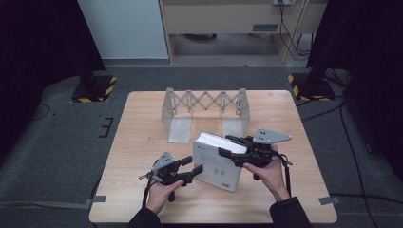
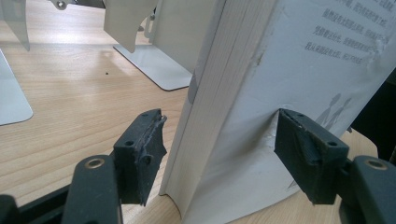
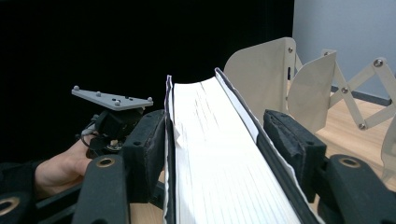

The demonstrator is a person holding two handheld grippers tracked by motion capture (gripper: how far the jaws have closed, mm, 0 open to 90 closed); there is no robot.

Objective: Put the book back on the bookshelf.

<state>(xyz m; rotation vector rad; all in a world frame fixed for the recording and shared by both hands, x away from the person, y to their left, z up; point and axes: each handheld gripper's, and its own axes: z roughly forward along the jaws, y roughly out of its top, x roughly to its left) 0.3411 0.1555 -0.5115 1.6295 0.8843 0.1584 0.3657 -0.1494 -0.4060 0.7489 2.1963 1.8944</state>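
Observation:
A thick white paperback book (image 1: 216,164) stands tilted on the wooden table (image 1: 138,142), page edges up. My left gripper (image 1: 194,165) comes in from the left at its lower corner. In the left gripper view the jaws straddle that corner (image 2: 222,126), and the right pad (image 2: 308,154) dents the cover (image 2: 289,84). My right gripper (image 1: 228,146) reaches over the top of the book from the right. In the right gripper view its pads (image 3: 215,123) press on both covers beside the page block (image 3: 219,158).
An expandable metal book rack (image 1: 205,102) with upright plates stands behind the book, its flat feet (image 1: 180,130) pointing toward me. The rack's plates (image 3: 261,79) rise just beyond the book. The other hand and its gripper's grey plate (image 3: 112,100) sit left of the book.

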